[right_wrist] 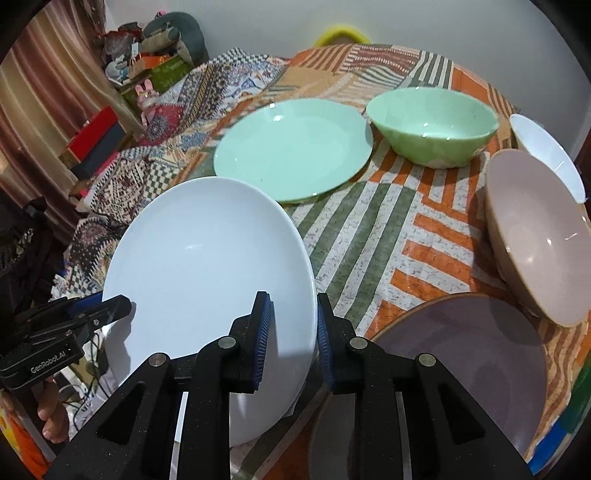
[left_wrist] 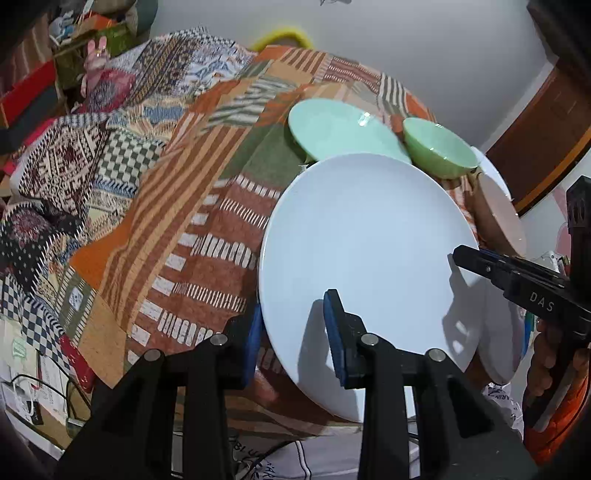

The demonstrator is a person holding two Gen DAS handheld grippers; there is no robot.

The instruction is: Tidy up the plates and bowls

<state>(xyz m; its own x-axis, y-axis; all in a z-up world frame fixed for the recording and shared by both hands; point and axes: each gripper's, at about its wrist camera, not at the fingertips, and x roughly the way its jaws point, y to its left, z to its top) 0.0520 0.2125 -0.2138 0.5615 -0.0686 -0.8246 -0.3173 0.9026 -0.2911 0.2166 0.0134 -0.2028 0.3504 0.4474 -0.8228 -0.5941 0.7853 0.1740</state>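
A large white plate (left_wrist: pixel 369 240) is held tilted above the patterned tablecloth (left_wrist: pixel 207 221), with a gripper on each side of it. My left gripper (left_wrist: pixel 295 328) is shut on its near rim, one blue pad above the plate and one below. In the right wrist view, my right gripper (right_wrist: pixel 293 332) is shut on the opposite rim of the white plate (right_wrist: pixel 207 266). Its tip also shows in the left wrist view as the right gripper (left_wrist: pixel 458 254). Behind lie a mint plate (right_wrist: pixel 291 147) and a green bowl (right_wrist: pixel 432 125).
A pink bowl (right_wrist: pixel 532 236) and a white bowl (right_wrist: pixel 546 155) stand at the table's right side. A dull purple plate (right_wrist: pixel 461 369) lies under my right gripper. Boxes and clutter (right_wrist: pixel 96 133) fill the far left, and a yellow chair back (right_wrist: pixel 343 33) rises behind the table.
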